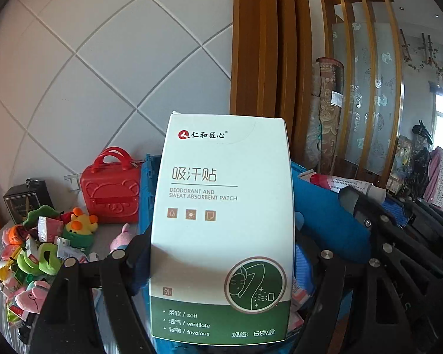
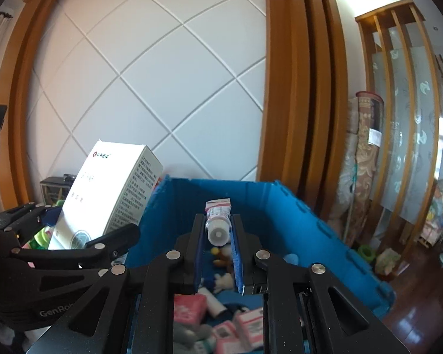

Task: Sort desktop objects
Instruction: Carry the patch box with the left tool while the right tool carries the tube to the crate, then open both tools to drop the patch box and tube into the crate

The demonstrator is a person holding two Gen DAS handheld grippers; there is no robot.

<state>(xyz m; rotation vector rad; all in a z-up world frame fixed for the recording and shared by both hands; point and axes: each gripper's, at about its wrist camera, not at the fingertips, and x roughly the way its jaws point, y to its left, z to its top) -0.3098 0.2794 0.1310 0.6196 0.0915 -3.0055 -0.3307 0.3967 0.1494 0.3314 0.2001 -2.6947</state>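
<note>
A white and green box of sweat absorbent patches stands upright between the fingers of my left gripper, which is shut on its sides. In the right wrist view this box hangs in the left gripper just left of the blue bin's wall. My right gripper is shut on a small pink and white tube with its white cap towards the camera, above the bin's inside. From the left wrist, the right gripper and its tube show over the blue bin.
Pink packets, small plush toys and tubes lie in the bin. Left of it, a red bear case, a dark box and a heap of plush toys and packs sit on the grey table. A rolled carpet leans against the wall.
</note>
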